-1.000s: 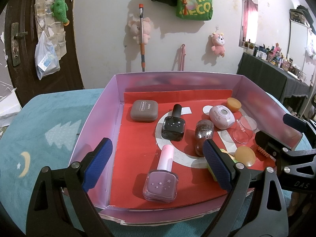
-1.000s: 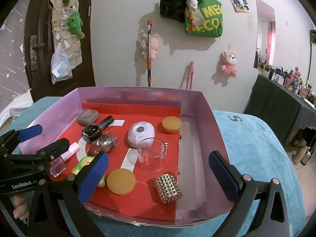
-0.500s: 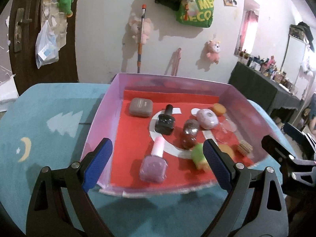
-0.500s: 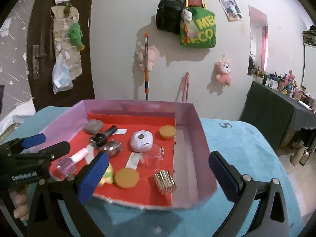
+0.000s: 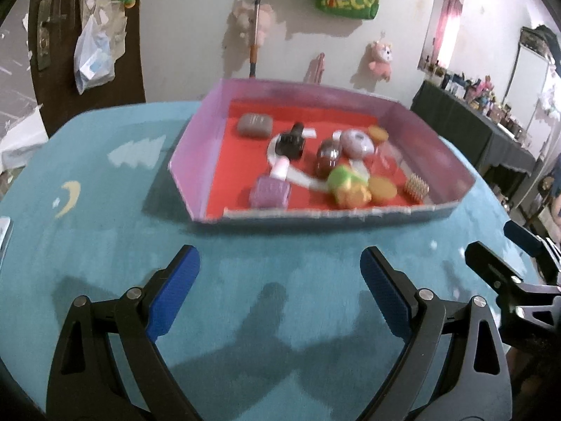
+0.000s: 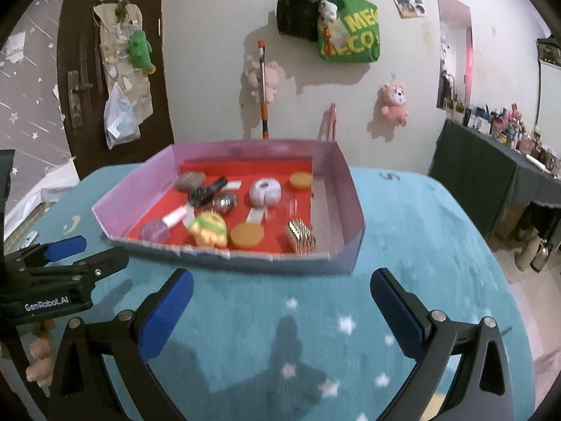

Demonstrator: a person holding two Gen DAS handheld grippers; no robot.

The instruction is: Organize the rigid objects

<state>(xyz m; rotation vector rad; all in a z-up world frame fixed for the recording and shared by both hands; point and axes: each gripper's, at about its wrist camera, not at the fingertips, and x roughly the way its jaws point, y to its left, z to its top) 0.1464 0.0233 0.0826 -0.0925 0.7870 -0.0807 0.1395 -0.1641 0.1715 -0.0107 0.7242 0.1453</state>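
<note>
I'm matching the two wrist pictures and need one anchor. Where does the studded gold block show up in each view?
Left wrist: the studded gold block sits at the tray's near right corner, right of picture centre.
Right wrist: it lies near the front wall of the tray, just right of centre.
Shared landmark: the round orange puck lies directly to its left in both.

Cardboard tray [image 6: 347,182] matt, red paper liner [image 5: 242,175]; teal table cover [image 6: 420,245] soft, fuzzy cloth; studded block [image 6: 301,236] shiny metal

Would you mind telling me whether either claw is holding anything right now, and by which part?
Nothing is held. The left claw and right claw are both open over bare blue cloth, short of the tray.
</note>
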